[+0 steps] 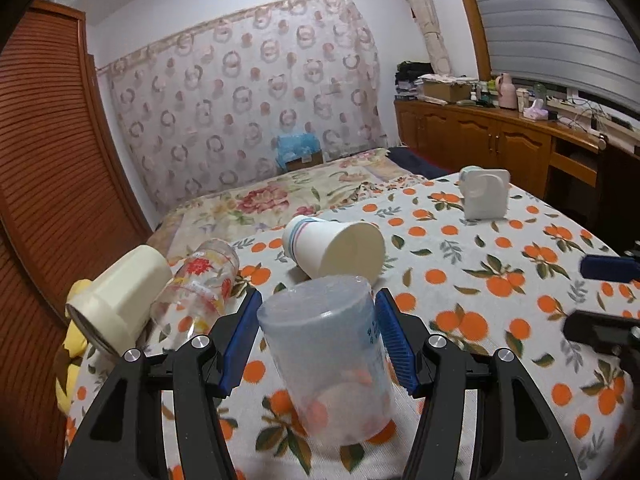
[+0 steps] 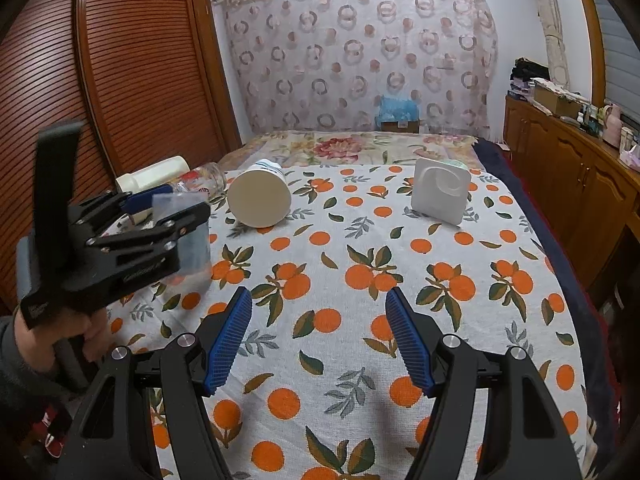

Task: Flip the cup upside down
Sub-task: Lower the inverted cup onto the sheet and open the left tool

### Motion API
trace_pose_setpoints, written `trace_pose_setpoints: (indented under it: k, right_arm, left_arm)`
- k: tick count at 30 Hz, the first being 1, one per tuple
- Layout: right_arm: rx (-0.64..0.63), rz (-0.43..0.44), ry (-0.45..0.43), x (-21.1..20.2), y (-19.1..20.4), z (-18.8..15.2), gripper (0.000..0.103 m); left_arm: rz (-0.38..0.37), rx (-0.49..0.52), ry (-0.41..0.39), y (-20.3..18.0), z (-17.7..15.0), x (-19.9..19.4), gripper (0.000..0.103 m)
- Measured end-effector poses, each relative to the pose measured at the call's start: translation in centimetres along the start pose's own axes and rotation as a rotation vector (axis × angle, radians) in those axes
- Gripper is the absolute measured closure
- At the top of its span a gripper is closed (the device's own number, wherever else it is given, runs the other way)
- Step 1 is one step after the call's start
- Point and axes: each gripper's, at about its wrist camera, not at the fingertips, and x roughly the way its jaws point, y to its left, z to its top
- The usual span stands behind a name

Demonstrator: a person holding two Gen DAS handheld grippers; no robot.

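A clear bluish plastic cup (image 1: 328,360) stands upside down on the orange-print cloth (image 1: 500,320), base up, slightly tilted. My left gripper (image 1: 316,344) sits around it, its blue pads against the cup's sides. In the right wrist view the same cup (image 2: 192,236) shows partly hidden behind the left gripper (image 2: 160,216) at the left. My right gripper (image 2: 318,340) is open and empty above the cloth (image 2: 360,280) near the front. Its fingers show at the right edge of the left wrist view (image 1: 600,296).
A white paper cup (image 1: 334,246) lies on its side behind the plastic cup. A flowered glass (image 1: 196,284) and a cream cup (image 1: 120,296) lie at the left edge. A white square cup (image 1: 484,194) lies at the back right. A wooden cabinet (image 2: 568,176) runs along the right.
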Motion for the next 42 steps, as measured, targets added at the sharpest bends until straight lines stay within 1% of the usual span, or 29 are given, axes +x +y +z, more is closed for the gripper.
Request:
trace_pose_setpoints:
  k: [7, 11, 18, 20, 21, 22, 24, 27, 29, 30, 31, 34, 36, 37, 38, 40, 42]
  right_arm:
    - [0.009, 0.0, -0.007, 0.2, 0.1, 0.2, 0.031]
    - [0.005, 0.001, -0.007, 0.3, 0.3, 0.2, 0.031]
    - [-0.005, 0.007, -0.008, 0.6, 1.3, 0.3, 0.031]
    - [-0.005, 0.009, -0.009, 0.6, 1.5, 0.3, 0.031]
    - [-0.004, 0.01, -0.01, 0.6, 1.5, 0.4, 0.031]
    - [-0.003, 0.01, -0.012, 0.6, 1.5, 0.4, 0.031]
    - [-0.001, 0.01, -0.013, 0.5, 1.6, 0.4, 0.031]
    - [0.002, 0.009, -0.019, 0.4, 1.6, 0.5, 0.031]
    - [0.005, 0.008, -0.028, 0.1, 1.7, 0.5, 0.031]
    - [0.007, 0.007, -0.034, -0.1, 1.8, 0.5, 0.031]
    - [0.01, 0.007, -0.039, -0.3, 1.8, 0.4, 0.031]
    - [0.013, 0.007, -0.059, -0.8, 2.3, 0.3, 0.031]
    - [0.018, 0.005, -0.076, -1.1, 2.7, 0.2, 0.023]
    - [0.014, 0.002, -0.086, -1.3, 3.0, 0.2, 0.021]
    - [0.011, -0.001, -0.093, -1.5, 3.2, 0.2, 0.02]
    - [0.004, -0.01, -0.117, -2.0, 3.8, 0.2, 0.013]
    - [0.003, -0.013, -0.139, -2.6, 4.3, 0.3, 0.009]
  left_arm:
    - [-0.047, -0.021, 0.032, 0.1, -1.1, -1.6, 0.048]
    - [-0.057, -0.031, 0.029, 0.3, -1.6, -2.4, 0.048]
    - [-0.096, -0.066, 0.046, 0.9, -1.7, -2.8, 0.047]
    - [-0.096, -0.074, 0.054, 1.1, -1.7, -2.7, 0.042]
    - [-0.095, -0.079, 0.054, 1.1, -1.8, -2.8, 0.037]
    - [-0.097, -0.083, 0.051, 1.2, -1.8, -2.9, 0.035]
    - [-0.102, -0.093, 0.05, 1.3, -1.7, -3.0, 0.034]
    - [-0.103, -0.11, 0.047, 1.8, -1.7, -3.4, 0.029]
    - [-0.102, -0.122, 0.047, 2.1, -1.8, -3.8, 0.029]
    - [-0.1, -0.132, 0.047, 2.5, -1.8, -4.2, 0.027]
    - [-0.097, -0.139, 0.047, 2.7, -1.9, -4.4, 0.021]
    - [-0.087, -0.171, 0.046, 3.7, -2.2, -5.4, 0.018]
    - [-0.072, -0.185, 0.048, 4.4, -2.4, -6.1, 0.016]
    - [-0.061, -0.194, 0.047, 4.8, -2.5, -6.5, 0.009]
    - [-0.055, -0.202, 0.043, 5.1, -2.6, -6.8, 0.008]
    - [-0.041, -0.215, 0.033, 5.7, -2.7, -7.6, 0.008]
    - [-0.024, -0.221, 0.026, 6.1, -2.8, -8.3, 0.008]
